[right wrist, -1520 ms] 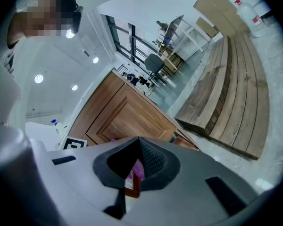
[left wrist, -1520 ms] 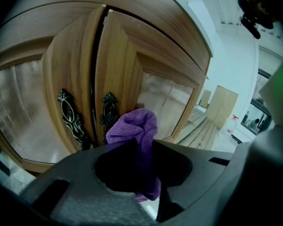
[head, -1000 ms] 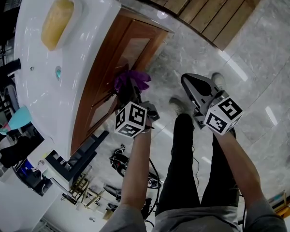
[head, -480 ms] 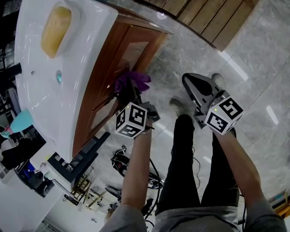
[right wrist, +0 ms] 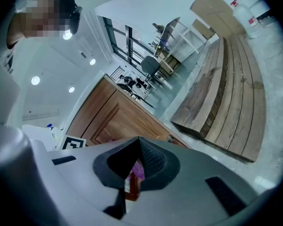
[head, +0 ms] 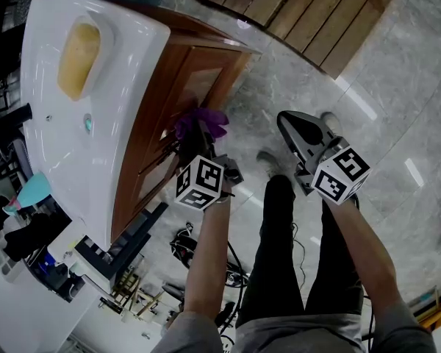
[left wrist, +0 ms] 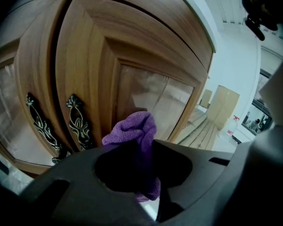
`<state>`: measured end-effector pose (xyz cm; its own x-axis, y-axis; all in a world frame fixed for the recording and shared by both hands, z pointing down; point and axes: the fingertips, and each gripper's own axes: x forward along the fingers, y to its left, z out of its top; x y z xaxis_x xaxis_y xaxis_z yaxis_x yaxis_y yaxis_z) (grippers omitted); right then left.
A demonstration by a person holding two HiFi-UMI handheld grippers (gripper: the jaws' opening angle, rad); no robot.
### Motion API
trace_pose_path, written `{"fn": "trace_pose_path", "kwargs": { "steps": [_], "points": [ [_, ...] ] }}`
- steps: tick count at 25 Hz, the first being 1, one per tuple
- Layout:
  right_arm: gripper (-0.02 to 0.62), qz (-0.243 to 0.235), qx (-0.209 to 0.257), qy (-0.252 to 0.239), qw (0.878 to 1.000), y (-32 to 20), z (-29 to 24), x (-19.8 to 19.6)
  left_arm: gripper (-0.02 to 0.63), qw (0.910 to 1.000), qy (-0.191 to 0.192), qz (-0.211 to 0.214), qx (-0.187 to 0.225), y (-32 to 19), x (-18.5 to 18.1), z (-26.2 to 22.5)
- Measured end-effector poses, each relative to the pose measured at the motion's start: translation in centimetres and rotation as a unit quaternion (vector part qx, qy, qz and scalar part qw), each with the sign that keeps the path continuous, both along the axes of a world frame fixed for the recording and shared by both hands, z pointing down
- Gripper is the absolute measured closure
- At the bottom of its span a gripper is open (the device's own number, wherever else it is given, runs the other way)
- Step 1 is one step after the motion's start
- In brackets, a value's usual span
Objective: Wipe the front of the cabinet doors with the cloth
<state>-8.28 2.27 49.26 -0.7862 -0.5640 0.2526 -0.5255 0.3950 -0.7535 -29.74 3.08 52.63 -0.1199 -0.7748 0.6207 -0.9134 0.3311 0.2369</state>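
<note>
Left tool [left wrist: 147,144] pinches a purple cloth [left wrist: 132,128], its bunched end against the wooden cabinet door [left wrist: 89,60] just beside the ornate handles [left wrist: 78,121]; right tool [right wrist: 137,145] hangs closed and empty, away from the door; best to press flat and sweep along the panel; since the earlier frame, hardly anything has moved.

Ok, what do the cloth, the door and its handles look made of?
Cloth: purple, probably microfibre, judging by its fuzzy, looped nap.
Door: brown wood or veneer with a satin sheen and visible grain. Its inset panel looks like frosted glass, though that is uncertain.
Handles: dark, ornate metal, likely cast, with an antique finish.
</note>
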Motion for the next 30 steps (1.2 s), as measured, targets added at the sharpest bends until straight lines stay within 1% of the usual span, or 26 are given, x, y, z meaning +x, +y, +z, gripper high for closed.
{"fn": "trace_pose_path", "kwargs": {
  "steps": [16, 30],
  "points": [
    [0.586, 0.014, -0.006, -0.002, 1.000, -1.3, 0.4, 1.1, 0.528, 0.9999, 0.005, 0.012, -0.001, -1.6, 1.4, 0.2],
    [0.586, 0.019, -0.011, -0.007, 1.000, -2.5, 0.7, 1.3, 0.528, 0.9998, 0.019, 0.004, 0.000, -2.6, 2.3, 0.2]
  ]
}}
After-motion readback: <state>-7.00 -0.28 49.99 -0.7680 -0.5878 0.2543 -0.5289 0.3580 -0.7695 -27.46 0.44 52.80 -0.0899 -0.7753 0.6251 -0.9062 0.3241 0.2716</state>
